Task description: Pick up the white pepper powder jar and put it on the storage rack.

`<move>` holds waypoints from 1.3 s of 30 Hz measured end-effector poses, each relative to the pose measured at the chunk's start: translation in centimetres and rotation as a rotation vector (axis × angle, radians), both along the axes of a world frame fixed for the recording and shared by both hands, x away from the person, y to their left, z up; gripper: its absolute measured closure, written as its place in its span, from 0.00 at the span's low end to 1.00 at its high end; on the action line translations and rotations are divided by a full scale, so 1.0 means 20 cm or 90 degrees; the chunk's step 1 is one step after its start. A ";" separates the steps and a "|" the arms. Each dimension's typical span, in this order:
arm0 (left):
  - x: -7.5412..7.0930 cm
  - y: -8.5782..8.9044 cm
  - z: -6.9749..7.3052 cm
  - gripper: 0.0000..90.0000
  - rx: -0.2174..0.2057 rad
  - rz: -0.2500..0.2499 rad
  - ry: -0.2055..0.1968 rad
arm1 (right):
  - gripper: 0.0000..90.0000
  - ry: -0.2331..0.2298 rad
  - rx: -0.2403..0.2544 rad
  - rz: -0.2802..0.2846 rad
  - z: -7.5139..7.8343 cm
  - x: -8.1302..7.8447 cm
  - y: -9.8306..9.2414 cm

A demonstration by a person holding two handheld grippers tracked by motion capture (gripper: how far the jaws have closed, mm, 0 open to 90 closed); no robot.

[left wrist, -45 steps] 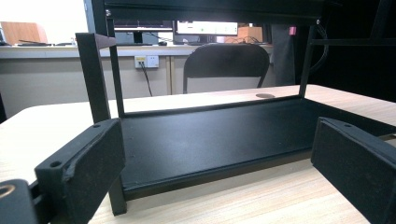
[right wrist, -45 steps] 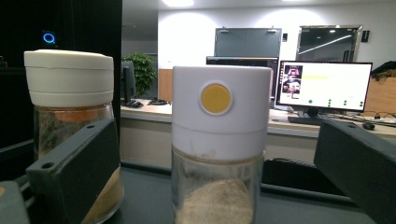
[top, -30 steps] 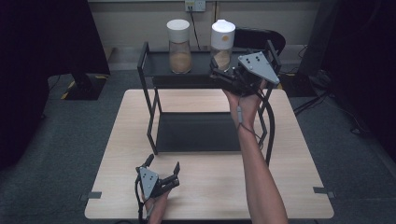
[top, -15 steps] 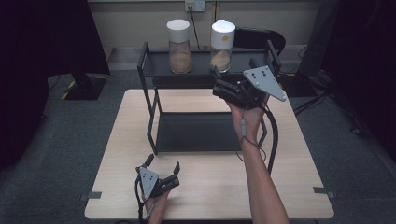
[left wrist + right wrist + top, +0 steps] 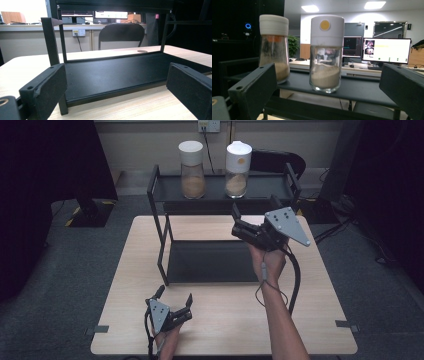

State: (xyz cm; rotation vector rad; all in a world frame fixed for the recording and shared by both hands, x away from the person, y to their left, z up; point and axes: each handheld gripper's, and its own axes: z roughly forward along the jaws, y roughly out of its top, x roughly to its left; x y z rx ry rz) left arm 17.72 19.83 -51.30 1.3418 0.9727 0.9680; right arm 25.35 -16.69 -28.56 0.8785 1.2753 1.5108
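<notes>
A black two-tier rack [image 5: 265, 193] stands at the back of the wooden table [image 5: 225, 330]. Two glass jars with white lids stand upright on its top shelf, both partly filled with tan powder: a left jar [image 5: 192, 170] and a right jar [image 5: 238, 169]. My right gripper [image 5: 254, 206] is raised in front of the top shelf, open and empty, a short way back from the right jar [image 5: 326, 55]; the left jar [image 5: 274, 50] stands beside it. My left gripper [image 5: 174, 295] rests low near the table's front, open and empty, facing the rack's bare lower shelf [image 5: 112, 72].
A black chair [image 5: 277, 162] stands behind the table, past the rack. The rack's front left post [image 5: 51, 42] rises close ahead of my left gripper. Bare tabletop lies in front of the rack and to both sides. Lit monitors [image 5: 385, 50] stand far beyond the shelf.
My right gripper has drawn back from the right jar toward the person and come lower, its jaws open. Both jars and my left gripper have stayed where they were.
</notes>
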 end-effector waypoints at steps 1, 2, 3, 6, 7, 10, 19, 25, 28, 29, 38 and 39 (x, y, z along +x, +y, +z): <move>0.00 0.00 0.00 0.03 0.000 0.000 0.000 | 0.00 -0.001 0.001 0.001 -0.01 -0.01 0.00; 0.00 0.00 0.00 0.03 0.000 0.000 0.000 | 0.00 -0.001 0.001 0.000 -0.02 -0.01 -0.01; 0.00 0.00 0.00 0.03 0.000 0.000 0.000 | 0.00 0.000 0.001 -0.002 -0.03 -0.03 -0.01; 0.00 0.00 0.00 0.03 0.000 0.000 0.000 | 0.00 -0.004 0.005 -0.005 -0.06 -0.05 -0.02; 0.00 0.00 0.00 0.03 0.001 0.000 0.000 | 0.00 -0.005 0.006 -0.005 -0.07 -0.06 -0.02; 0.00 0.00 0.00 0.03 0.000 0.001 0.000 | 0.00 -0.003 0.007 -0.006 -0.09 -0.08 -0.03; 0.00 0.00 0.00 0.03 0.000 0.000 0.000 | 0.01 0.004 0.005 -0.009 -0.16 -0.14 -0.04; 0.00 0.00 0.00 0.03 -0.001 0.001 0.000 | 0.00 0.017 0.008 -0.016 -0.22 -0.18 -0.05; 0.00 0.00 0.00 0.03 0.000 0.001 0.000 | 0.00 0.018 0.010 -0.020 -0.25 -0.20 -0.06; 0.00 0.00 0.00 0.03 0.000 0.001 0.000 | 0.00 0.018 0.009 -0.022 -0.27 -0.21 -0.06; 0.00 0.00 0.00 0.03 0.000 0.001 0.000 | 0.00 0.015 0.001 -0.028 -0.35 -0.28 -0.08; 0.00 0.00 0.00 0.03 -0.001 0.001 0.000 | 0.00 0.015 -0.004 -0.029 -0.36 -0.29 -0.08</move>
